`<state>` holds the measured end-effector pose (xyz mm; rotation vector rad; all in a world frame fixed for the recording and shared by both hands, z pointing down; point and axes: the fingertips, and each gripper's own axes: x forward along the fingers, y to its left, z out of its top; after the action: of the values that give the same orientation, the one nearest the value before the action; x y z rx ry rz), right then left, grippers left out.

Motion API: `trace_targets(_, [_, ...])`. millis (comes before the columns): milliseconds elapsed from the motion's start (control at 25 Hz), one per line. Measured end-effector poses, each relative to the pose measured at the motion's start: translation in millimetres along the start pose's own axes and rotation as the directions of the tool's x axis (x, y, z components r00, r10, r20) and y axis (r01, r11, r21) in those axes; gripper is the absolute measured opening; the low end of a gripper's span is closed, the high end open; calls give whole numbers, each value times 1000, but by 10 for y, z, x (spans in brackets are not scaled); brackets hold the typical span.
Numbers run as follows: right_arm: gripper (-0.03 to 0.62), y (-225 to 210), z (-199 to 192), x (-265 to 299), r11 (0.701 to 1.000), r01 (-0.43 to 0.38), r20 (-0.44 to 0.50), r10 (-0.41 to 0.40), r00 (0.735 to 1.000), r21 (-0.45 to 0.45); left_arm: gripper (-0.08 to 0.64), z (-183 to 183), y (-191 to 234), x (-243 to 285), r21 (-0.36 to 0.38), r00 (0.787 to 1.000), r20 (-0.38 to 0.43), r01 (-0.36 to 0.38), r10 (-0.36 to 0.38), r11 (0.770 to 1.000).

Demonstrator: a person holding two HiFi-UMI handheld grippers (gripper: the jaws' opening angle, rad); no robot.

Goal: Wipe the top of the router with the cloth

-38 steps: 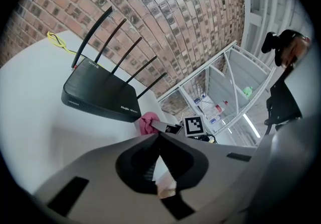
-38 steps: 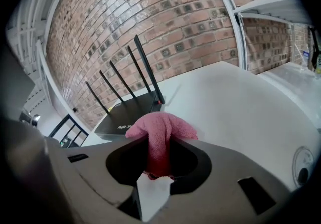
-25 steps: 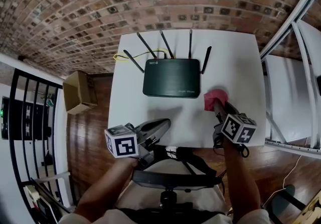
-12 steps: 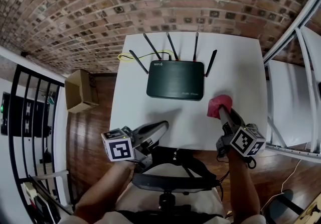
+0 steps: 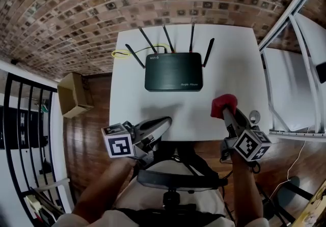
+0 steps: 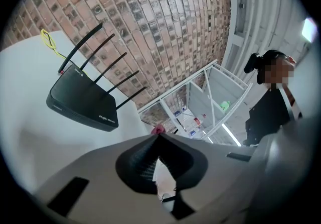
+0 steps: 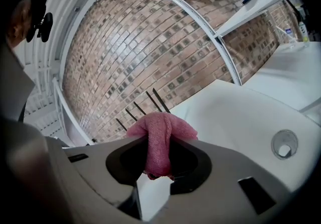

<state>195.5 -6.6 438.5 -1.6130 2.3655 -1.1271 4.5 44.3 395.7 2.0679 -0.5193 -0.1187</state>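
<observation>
The black router [image 5: 173,72] lies flat at the back of the white table [image 5: 232,60], its antennas raised toward the brick wall. My right gripper [image 5: 227,113] is shut on a bunched pink cloth [image 5: 222,103], held above the table to the front right of the router and apart from it. In the right gripper view the cloth [image 7: 160,130] bulges out between the jaws of the right gripper [image 7: 158,138], with the antennas [image 7: 145,105] behind it. My left gripper [image 5: 164,121] hovers at the table's front edge, shut with nothing in it. The left gripper view has the router [image 6: 83,101] ahead to the left of the left gripper [image 6: 159,136].
A yellow cable [image 5: 119,54] loops behind the router. A small round fitting [image 5: 253,116] sits on the table near its right front corner. A cardboard box [image 5: 74,93] stands on the wooden floor at the left. White shelving [image 5: 285,22] runs along the right; a person [image 6: 273,102] stands by it.
My right gripper has risen with the cloth and drawn slightly back from the router toward me. The left gripper has lifted a little at the table's front edge.
</observation>
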Motion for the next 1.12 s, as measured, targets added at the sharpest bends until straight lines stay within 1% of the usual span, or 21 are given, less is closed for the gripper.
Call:
trace_targets(200, [103,263,-224,-116,998,48,22,-49,999,33,9,-31,-47,-342,-1,999,-15,43,-43,999])
trace_targets(320, [101,473,-288,-176,996,69,54,-71,996,49,9,-29,-68,-564,12,998,-28,60,-60,998])
trace_targets(440, [100,646,-337,-261,992,105,91,-111,990,65,9,-16,-120,-763,16,995,-26,95,-95,995])
trace_targets(560, [98,805,-387,-314,990,120,113,-128,985,74,9,-59,-133,-901,2,990,-42,135,-135,991])
trace_targets(640, [97,903,-397,-355,990,126,117,-132,984,56,9,-149,-93,-942,-19,986,-67,151,-152,988])
trace_targets(720, [97,958,-383,-396,991,125,119,-129,985,40,9,-215,-73,-919,-26,983,-82,160,-162,987])
trace_targets(840, [95,989,-355,-490,994,109,110,-111,988,24,9,-280,-156,-865,-22,983,-80,166,-167,986])
trace_targets(1000, [95,1002,-203,-540,998,69,101,-67,993,-12,9,-224,-316,-787,7,985,-45,165,-164,986])
trace_targets(1120, [95,1034,-108,-556,999,23,73,-20,997,-36,9,-211,-437,-725,14,988,-8,153,-152,988])
